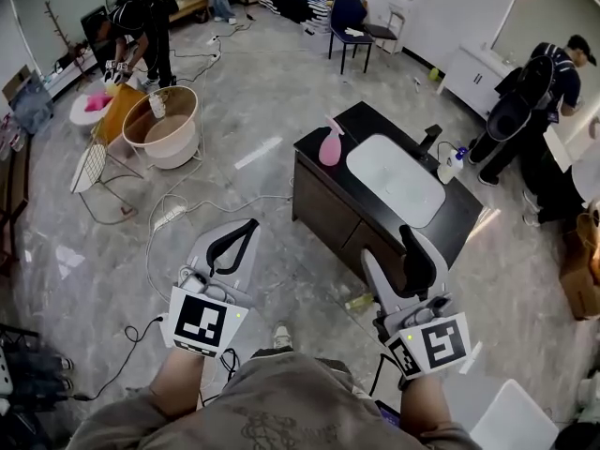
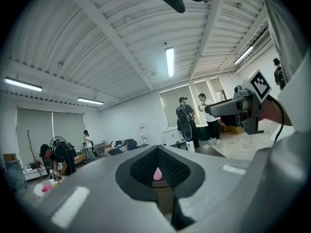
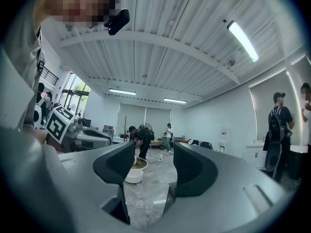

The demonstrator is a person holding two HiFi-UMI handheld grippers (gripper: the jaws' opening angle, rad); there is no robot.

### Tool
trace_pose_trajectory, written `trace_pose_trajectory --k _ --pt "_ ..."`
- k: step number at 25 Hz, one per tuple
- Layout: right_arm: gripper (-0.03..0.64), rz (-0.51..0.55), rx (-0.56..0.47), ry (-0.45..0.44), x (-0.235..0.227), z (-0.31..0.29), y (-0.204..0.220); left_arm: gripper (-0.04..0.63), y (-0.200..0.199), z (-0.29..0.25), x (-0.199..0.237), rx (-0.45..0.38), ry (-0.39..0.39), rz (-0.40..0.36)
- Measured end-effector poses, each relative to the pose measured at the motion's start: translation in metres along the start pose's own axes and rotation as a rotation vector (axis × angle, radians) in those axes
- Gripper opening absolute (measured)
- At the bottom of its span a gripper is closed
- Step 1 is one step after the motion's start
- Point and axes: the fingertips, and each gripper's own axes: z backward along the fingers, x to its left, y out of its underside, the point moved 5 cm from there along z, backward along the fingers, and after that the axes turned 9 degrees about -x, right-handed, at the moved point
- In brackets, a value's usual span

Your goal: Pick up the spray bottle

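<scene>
A pink spray bottle (image 1: 330, 144) stands upright at the far left corner of a black table (image 1: 323, 187), well ahead of both grippers. In the left gripper view the pink spray bottle (image 2: 157, 174) shows small through the hole between the pads. My left gripper (image 1: 250, 224) hovers over the floor left of the table, its curved jaws meeting at the tips with nothing in them. My right gripper (image 1: 409, 234) hangs at the table's near edge, its jaws apart and empty. The right gripper view looks away, toward the room's far side.
A white tray (image 1: 396, 178) lies on the table, and a white bottle with a blue cap (image 1: 450, 164) stands at its right end. Cables (image 1: 178, 209) run over the floor. A round tub (image 1: 169, 125), a blue chair (image 1: 352, 26) and several people stand around.
</scene>
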Motion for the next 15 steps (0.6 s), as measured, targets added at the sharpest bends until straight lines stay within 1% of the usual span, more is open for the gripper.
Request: trace_pose_trajectory --k 5,10,15 --pt "0.261 -0.006 0.014 0.013 -0.005 -0.042 0.011 0.000 0.013 -0.022 0.037 -0.005 0.005 0.012" --pt "0.259 -0.004 0.039 0.031 -0.020 -0.072 0.025 0.000 0.024 -0.046 0.057 -0.011 0.020 0.025" --pt "0.258 -0.006 0.056 0.030 -0.037 -0.095 0.047 0.000 0.046 -0.064 0.068 0.019 0.011 0.040"
